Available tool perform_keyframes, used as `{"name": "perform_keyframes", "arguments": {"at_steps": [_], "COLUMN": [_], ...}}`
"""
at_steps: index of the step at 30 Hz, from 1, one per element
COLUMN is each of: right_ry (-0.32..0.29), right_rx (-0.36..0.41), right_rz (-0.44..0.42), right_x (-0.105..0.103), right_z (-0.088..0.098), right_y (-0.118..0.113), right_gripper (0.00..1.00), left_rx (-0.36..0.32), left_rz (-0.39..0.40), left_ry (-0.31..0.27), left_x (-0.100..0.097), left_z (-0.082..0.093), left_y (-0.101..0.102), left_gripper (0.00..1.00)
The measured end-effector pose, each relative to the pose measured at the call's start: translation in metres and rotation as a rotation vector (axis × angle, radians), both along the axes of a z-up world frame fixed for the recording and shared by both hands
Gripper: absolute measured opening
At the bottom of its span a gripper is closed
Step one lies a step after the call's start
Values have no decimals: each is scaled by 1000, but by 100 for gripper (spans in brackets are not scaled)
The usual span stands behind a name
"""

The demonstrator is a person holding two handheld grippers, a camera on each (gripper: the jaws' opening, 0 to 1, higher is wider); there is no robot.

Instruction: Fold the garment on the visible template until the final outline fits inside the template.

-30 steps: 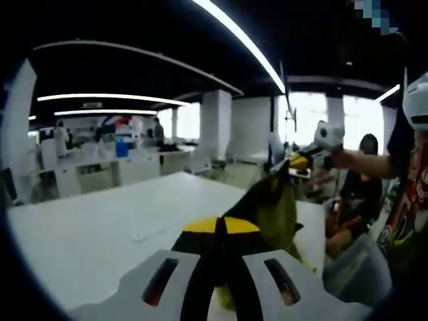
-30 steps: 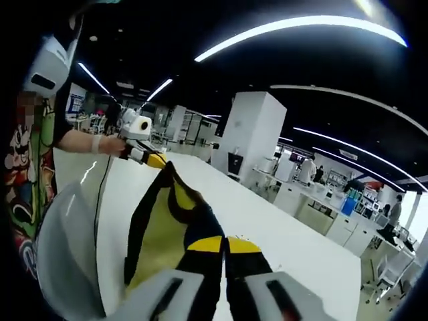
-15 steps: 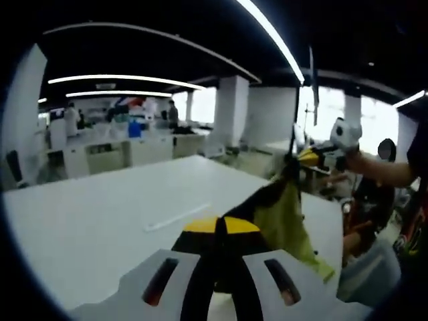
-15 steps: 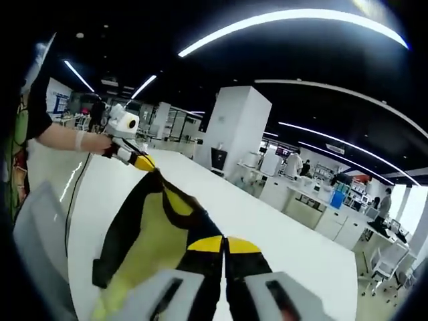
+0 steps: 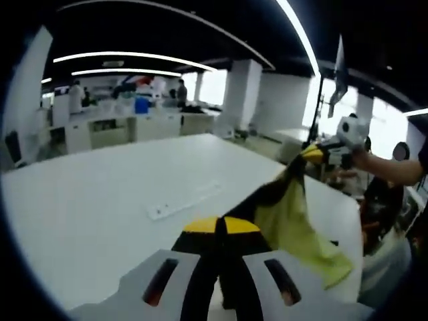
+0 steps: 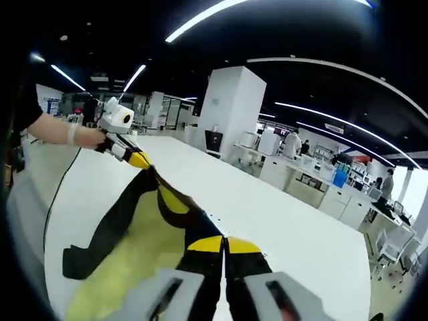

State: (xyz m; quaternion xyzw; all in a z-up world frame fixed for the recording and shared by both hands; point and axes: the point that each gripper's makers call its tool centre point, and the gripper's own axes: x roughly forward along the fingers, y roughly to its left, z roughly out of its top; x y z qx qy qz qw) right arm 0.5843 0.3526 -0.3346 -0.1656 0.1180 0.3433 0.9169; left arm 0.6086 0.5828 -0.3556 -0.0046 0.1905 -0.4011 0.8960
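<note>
Stretching wider than before, garment (image 6: 134, 234) hangs between both claws.

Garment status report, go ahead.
Left gripper and right gripper both shut on the yellow and black garment, stretched between them above the white table. Nothing in the way.

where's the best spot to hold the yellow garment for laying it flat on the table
Its top edge, one end in each gripper, as now: the left gripper and right gripper pinch opposite ends of the black-trimmed edge, so the garment hangs spread above the white table. Lower it from above.
</note>
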Motion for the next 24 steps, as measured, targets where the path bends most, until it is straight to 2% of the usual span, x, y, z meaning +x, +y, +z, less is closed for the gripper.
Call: {"name": "perform_keyframes", "arguments": {"at_steps": [6, 8, 13, 18, 21, 24], "right_ry": [40, 61, 100, 147, 174, 202], "right_rx": [-7, -3, -13, -36, -68, -95], "right_rz": [-25, -35, -44, -39, -27, -14], "right_x": [32, 44, 61, 80, 91, 104], "right_z": [-31, -42, -66, -93, -112, -129], "right_y": [-9, -12, -16, -13, -9, -3], "right_gripper": [0, 0, 0, 0, 0, 0], "left_rx": [20, 28, 34, 55, 56, 62], "left_rz": [0, -3, -4, 2, 21, 41], "left_ry": [47, 64, 116, 164, 203, 239], "left_x": [25, 22, 33, 51, 53, 64], "left_z": [-26, -35, -61, -87, -102, -124], "left_y": [-12, -19, -22, -19, -18, -11], "left_gripper": [0, 0, 0, 0, 0, 0]}}
